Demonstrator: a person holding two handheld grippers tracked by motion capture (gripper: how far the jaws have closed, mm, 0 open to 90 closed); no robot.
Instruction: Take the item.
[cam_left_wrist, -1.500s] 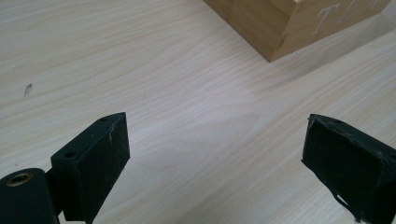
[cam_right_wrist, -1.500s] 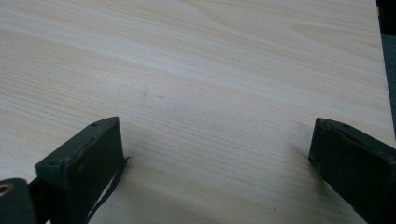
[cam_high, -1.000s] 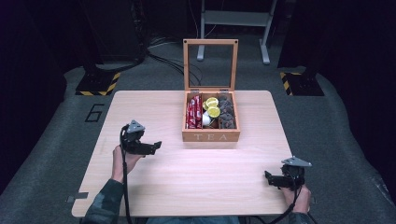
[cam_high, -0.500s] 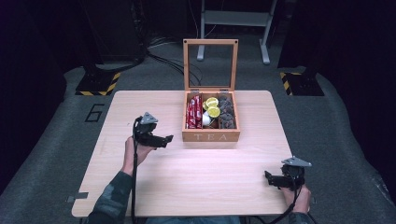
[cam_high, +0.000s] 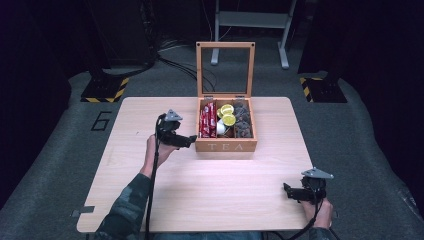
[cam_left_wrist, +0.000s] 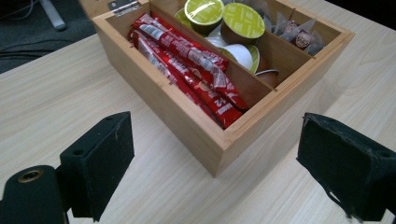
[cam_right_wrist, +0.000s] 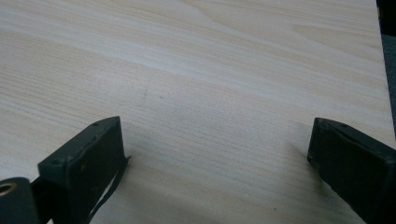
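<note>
At centre frame in the high view, a square wooden tea box (cam_high: 226, 146) sits on the pale woodgrain table (cam_high: 210, 190), glass-paned lid upright. Its three compartments hold glossy red sachets (cam_left_wrist: 196, 70), round green-lidded capsules (cam_left_wrist: 243, 21) and dark wrapped pieces (cam_left_wrist: 299, 37). The left gripper (cam_high: 186, 141), spread, hovers just left of it; the right gripper (cam_high: 289, 191), spread, sits lower right.

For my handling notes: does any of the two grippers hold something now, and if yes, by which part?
Nothing is held. The left gripper is open near a corner of the wooden tea box; the right gripper is open over the bare light-wood table.
</note>
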